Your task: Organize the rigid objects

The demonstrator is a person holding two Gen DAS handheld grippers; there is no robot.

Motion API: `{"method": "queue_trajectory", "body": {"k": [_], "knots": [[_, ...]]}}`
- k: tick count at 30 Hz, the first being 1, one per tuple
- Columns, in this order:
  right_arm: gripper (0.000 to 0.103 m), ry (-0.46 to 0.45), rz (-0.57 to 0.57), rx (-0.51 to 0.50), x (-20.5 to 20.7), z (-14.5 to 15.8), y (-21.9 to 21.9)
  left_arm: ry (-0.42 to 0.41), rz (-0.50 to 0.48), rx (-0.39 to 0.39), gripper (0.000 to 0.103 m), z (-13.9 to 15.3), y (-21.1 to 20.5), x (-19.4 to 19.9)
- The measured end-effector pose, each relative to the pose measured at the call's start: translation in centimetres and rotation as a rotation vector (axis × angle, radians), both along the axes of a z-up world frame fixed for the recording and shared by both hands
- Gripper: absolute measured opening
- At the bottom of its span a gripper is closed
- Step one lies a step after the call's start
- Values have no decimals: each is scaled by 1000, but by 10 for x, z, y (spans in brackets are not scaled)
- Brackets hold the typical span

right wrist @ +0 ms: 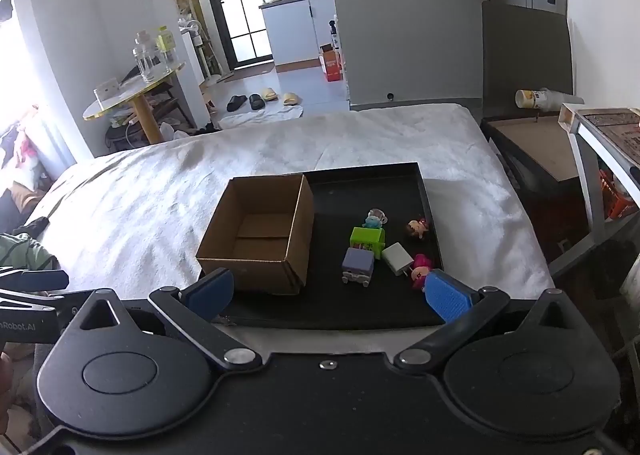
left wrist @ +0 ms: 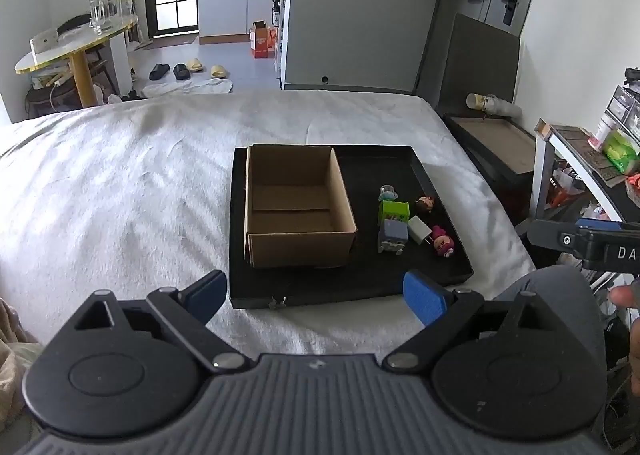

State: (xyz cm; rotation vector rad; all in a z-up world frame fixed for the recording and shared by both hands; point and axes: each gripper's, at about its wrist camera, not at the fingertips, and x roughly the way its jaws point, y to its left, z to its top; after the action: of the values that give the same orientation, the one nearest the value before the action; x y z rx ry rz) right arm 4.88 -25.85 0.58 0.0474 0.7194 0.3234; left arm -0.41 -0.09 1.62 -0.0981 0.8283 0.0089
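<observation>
A shallow black rectangular tray (left wrist: 424, 175) lay on a white blanket-covered bed (left wrist: 120, 183), holding an open brown cardboard box (left wrist: 298, 207) on its left side. To the right of the box sat the small toys: a lime-green cube (left wrist: 394, 211), a grey-lavender block figure (left wrist: 393, 237), a white plug adapter (left wrist: 419, 229), a pink doll figurine (left wrist: 443, 241), a brown-haired figurine (left wrist: 425, 204) and a pale blue figurine (left wrist: 388, 193). The left gripper (left wrist: 316, 297) and right gripper (right wrist: 330, 295) hovered near the tray's front edge, jaws spread wide and empty.
</observation>
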Motion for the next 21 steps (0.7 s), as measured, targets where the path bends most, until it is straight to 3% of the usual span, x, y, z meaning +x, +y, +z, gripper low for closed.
{"method": "queue_trajectory", "body": {"k": [21], "knots": [[103,-24,-9,3,-8,13,-8,-37,-21,12,94,18,-7,-5]]}}
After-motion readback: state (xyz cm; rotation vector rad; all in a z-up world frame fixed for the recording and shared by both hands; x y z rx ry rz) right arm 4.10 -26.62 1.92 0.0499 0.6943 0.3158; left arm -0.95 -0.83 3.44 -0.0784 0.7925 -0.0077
